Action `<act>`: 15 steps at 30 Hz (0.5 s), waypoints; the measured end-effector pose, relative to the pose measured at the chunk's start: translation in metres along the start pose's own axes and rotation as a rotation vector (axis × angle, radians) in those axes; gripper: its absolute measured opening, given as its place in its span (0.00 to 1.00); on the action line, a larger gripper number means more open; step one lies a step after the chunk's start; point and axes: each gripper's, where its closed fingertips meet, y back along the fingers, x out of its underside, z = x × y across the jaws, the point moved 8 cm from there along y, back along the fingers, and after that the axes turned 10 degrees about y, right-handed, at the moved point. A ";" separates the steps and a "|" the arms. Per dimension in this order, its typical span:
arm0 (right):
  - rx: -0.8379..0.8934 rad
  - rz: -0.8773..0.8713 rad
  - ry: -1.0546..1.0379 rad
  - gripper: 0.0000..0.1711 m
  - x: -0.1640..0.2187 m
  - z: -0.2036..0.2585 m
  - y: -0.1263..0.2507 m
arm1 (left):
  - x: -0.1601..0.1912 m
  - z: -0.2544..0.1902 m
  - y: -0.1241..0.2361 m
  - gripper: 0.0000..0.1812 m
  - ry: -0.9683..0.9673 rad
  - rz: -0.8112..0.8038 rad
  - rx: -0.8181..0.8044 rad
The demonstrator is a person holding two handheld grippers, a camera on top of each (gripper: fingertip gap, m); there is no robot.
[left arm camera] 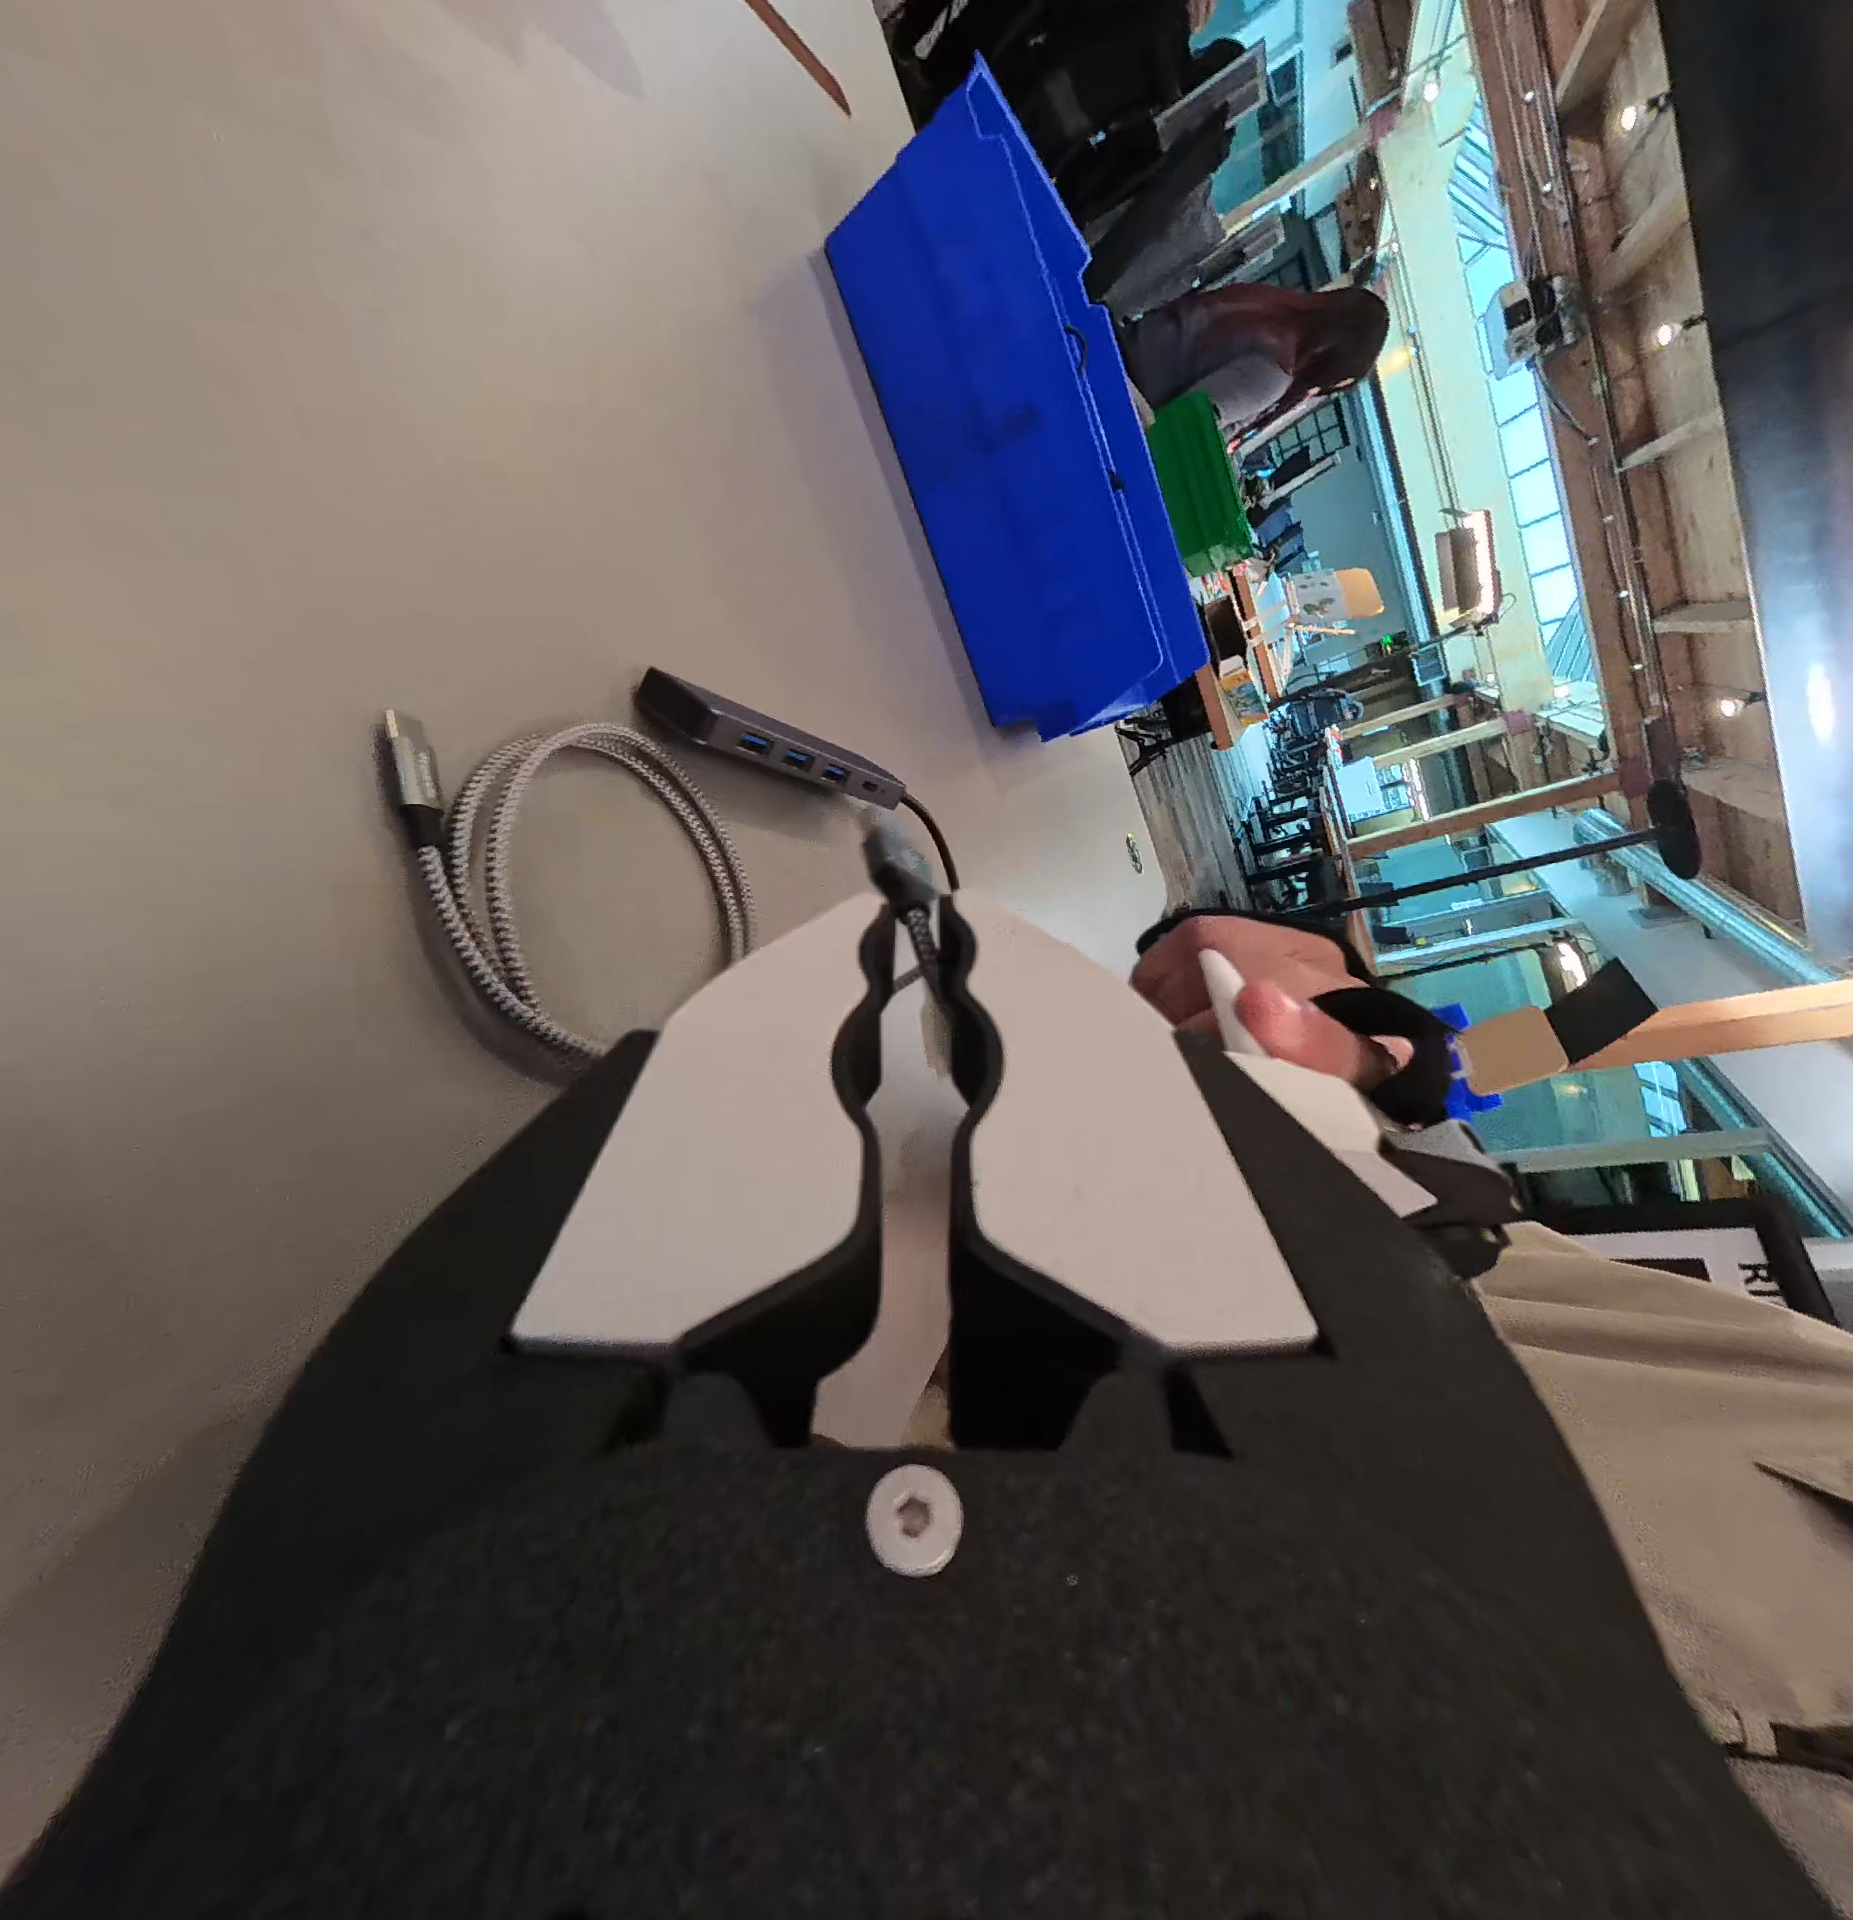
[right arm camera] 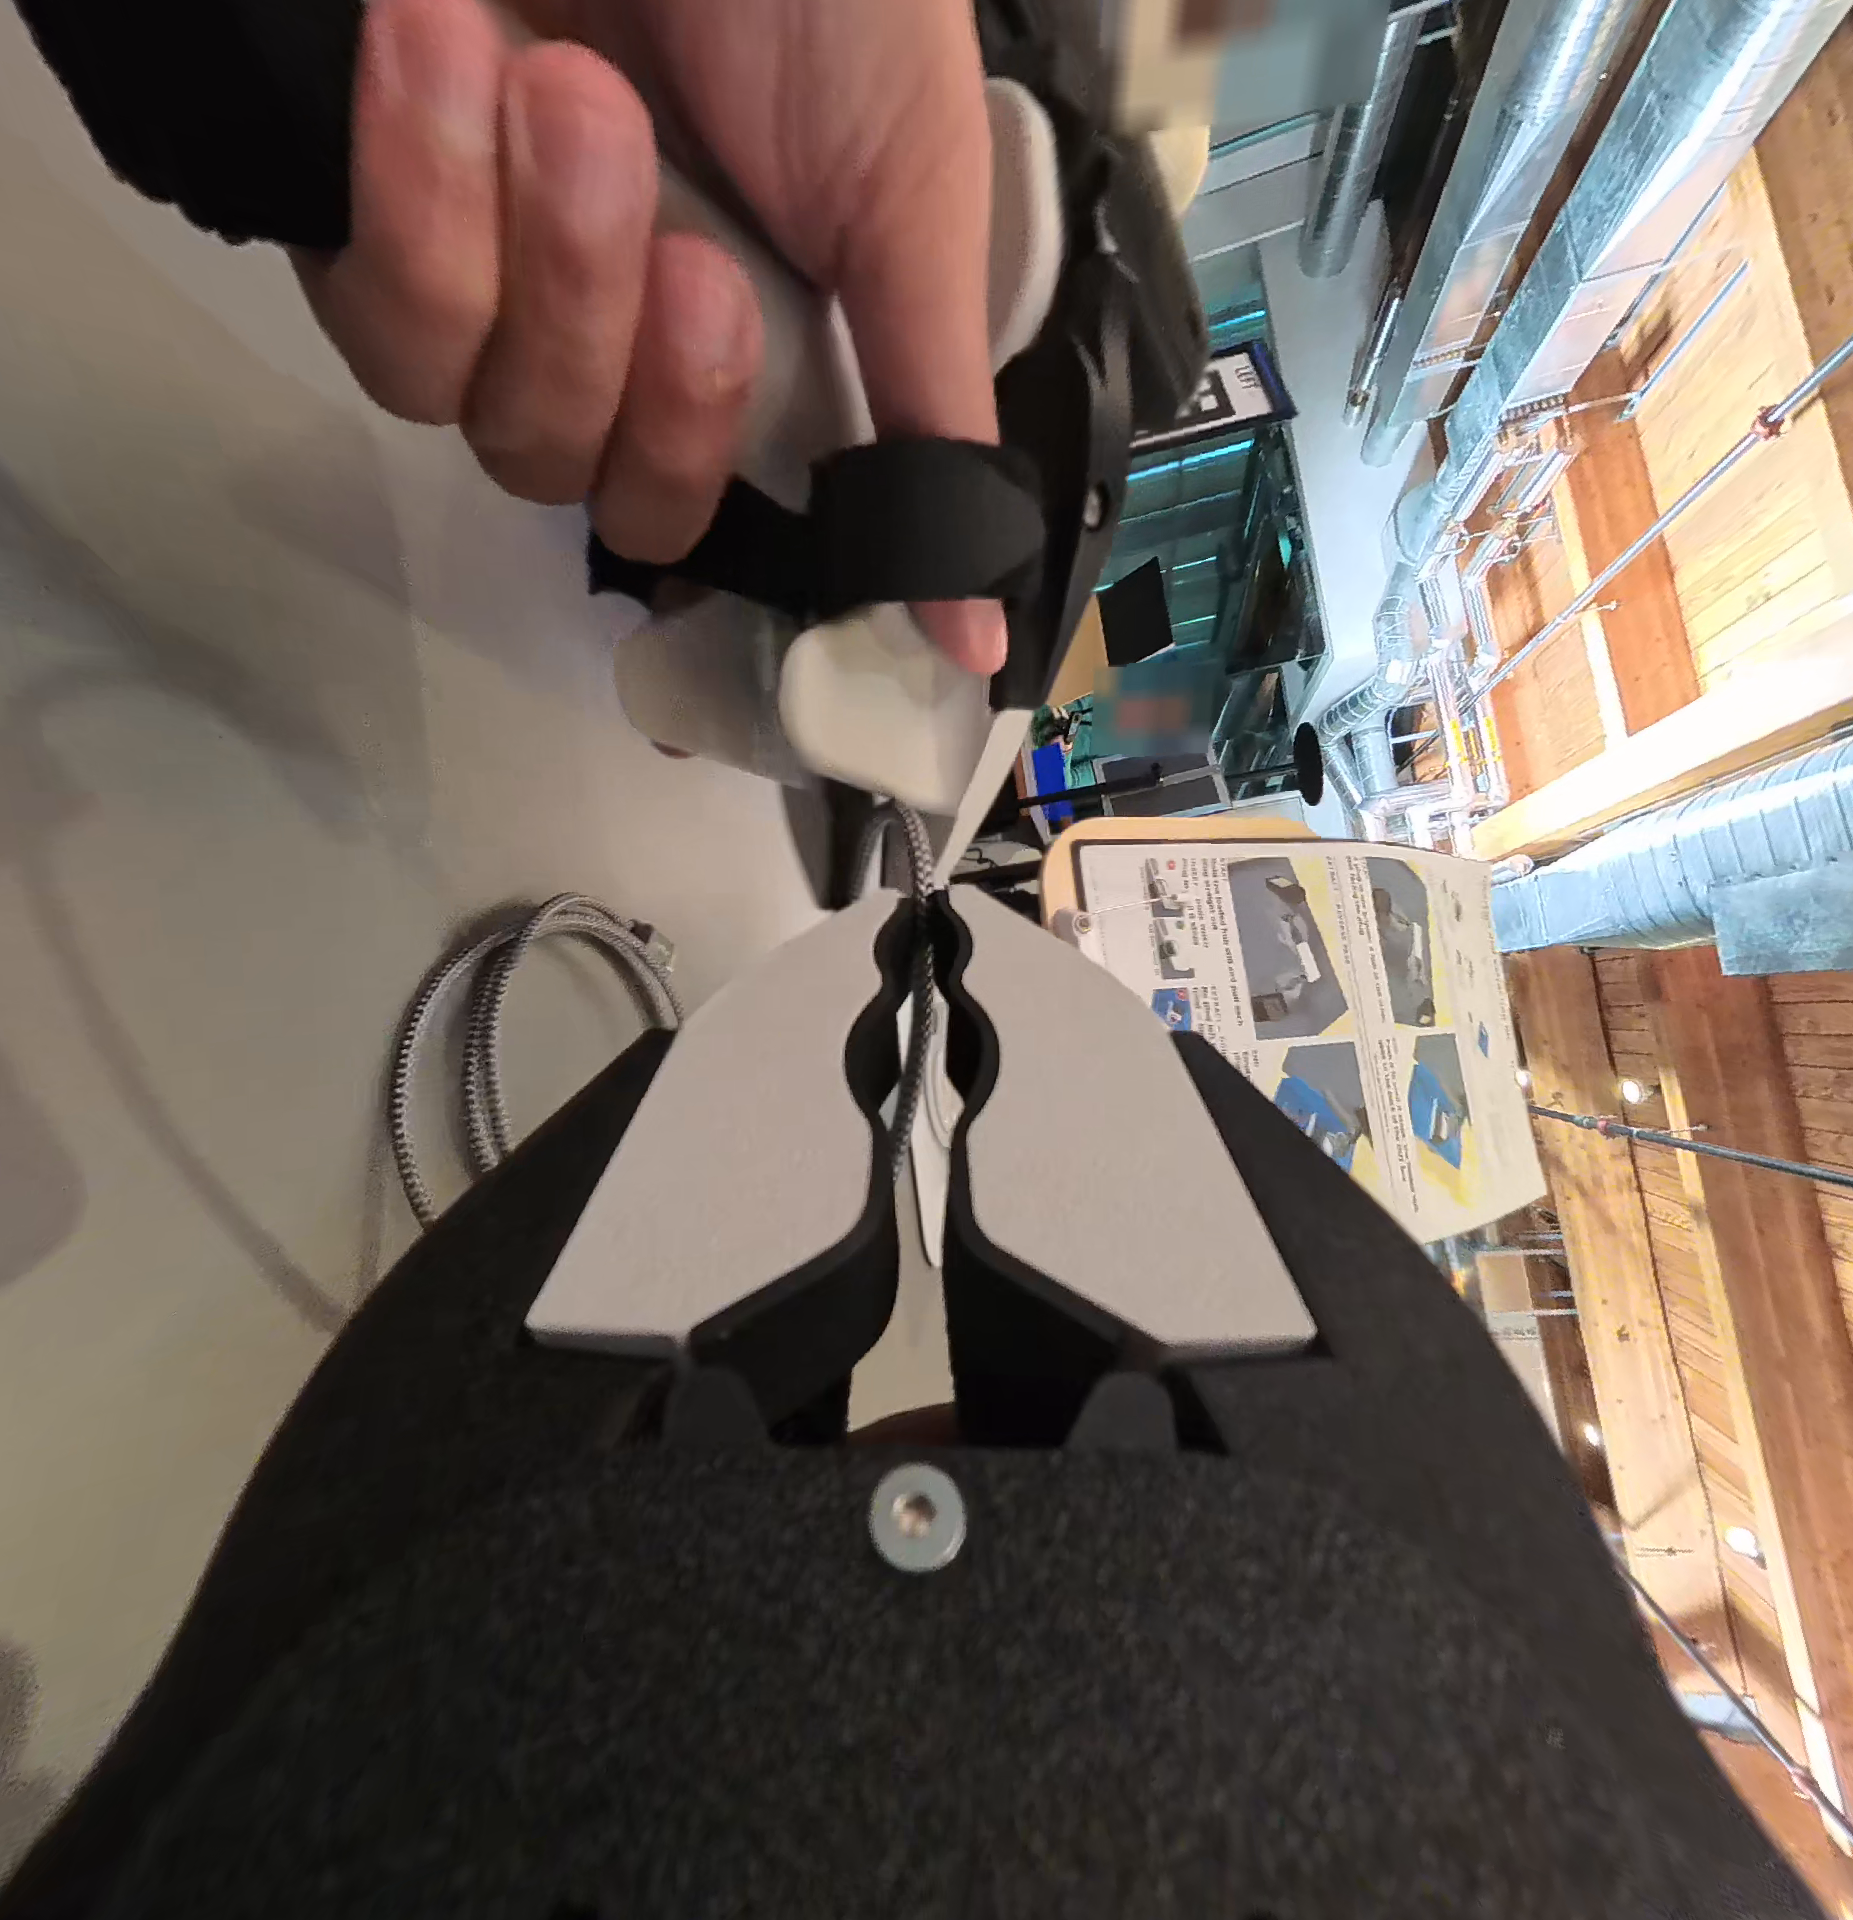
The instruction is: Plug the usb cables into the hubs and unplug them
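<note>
In the left wrist view, a grey USB hub (left arm camera: pixel 766 743) with blue ports lies on the pale table (left arm camera: pixel 278 468). My left gripper (left arm camera: pixel 917 916) is shut on the braided cable (left arm camera: pixel 589 883) just behind its small plug (left arm camera: pixel 891 854). The plug tip sits close to the hub's near end, apart from it. The cable's other plug (left arm camera: pixel 415 774) lies loose on the table. In the right wrist view, my right gripper (right arm camera: pixel 927 912) is shut on the same braided cable (right arm camera: pixel 486 1029). The cable runs up to the left gripper's white fingers (right arm camera: pixel 880 717), held by a hand (right arm camera: pixel 589 260).
A blue bin (left arm camera: pixel 1005 416) stands on the table beyond the hub, with a green crate (left arm camera: pixel 1197 488) behind it. The hub's own black lead (left arm camera: pixel 937 842) curves beside the plug. A hand (left arm camera: pixel 1265 997) holds the right gripper at the table edge. A printed sheet (right arm camera: pixel 1317 1018) stands off the table. The gap from one gripper's tips to the other's is roughly 5 cm.
</note>
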 end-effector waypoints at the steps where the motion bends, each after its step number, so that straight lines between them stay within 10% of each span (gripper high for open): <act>1: -0.010 -0.001 0.000 0.01 0.000 0.003 -0.001 | 0.000 -0.001 0.000 0.03 -0.016 -0.005 -0.006; 15: -0.185 -0.147 -0.378 0.09 0.011 -0.001 0.007 | 0.005 -0.027 0.012 0.02 -0.396 -0.061 -0.100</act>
